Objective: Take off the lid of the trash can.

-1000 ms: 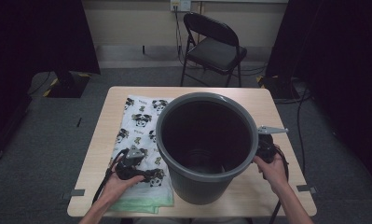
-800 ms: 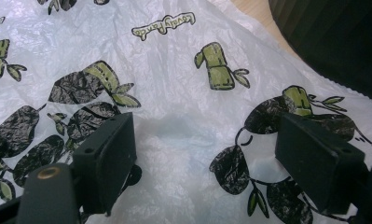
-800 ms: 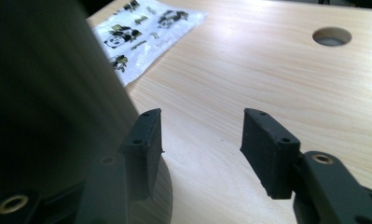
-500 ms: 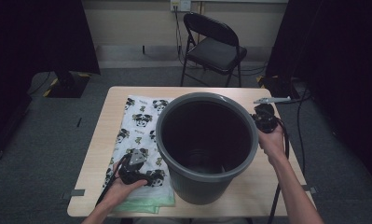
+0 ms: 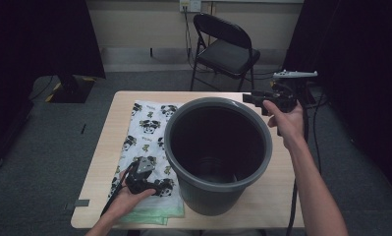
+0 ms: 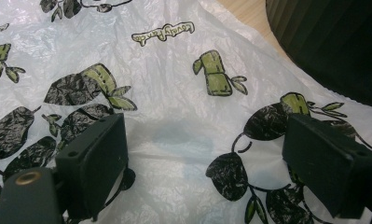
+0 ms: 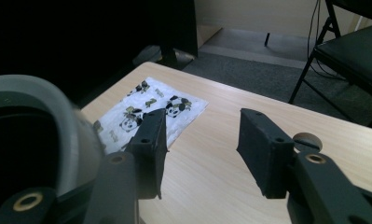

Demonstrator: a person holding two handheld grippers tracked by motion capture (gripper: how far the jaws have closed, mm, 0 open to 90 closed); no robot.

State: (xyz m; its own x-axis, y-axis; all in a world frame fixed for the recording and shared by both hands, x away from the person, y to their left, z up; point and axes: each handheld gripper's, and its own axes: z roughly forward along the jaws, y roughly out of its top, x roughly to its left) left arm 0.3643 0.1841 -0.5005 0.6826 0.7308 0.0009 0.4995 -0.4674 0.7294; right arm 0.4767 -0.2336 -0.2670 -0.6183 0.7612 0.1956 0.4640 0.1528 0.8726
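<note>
**The bag could slip or bunch up**

The left gripper (image 5: 143,178) hangs low over the panda bag (image 5: 145,129), which lies flat on the left side of the counter (image 5: 282,196), just beside the big grey bucket (image 5: 218,147). Its fingers (image 6: 93,163) are wide open, with thin bag plastic under the gap and nothing pinched. The bag is thin and slick. If the fingers close too high, they may catch nothing. If they push down hard, the bag may slide and bunch up against the bucket.

The right gripper (image 5: 262,101) is held up high at the far right of the bucket's rim. Its fingers (image 7: 148,144) have just been closing a bit, but they are apart and hold nothing. If this hand drops fast, it could knock the bucket and shove it onto the bag.

The left hand (image 5: 125,199) stays low at the near edge. The right arm reaches far and up.
</note>
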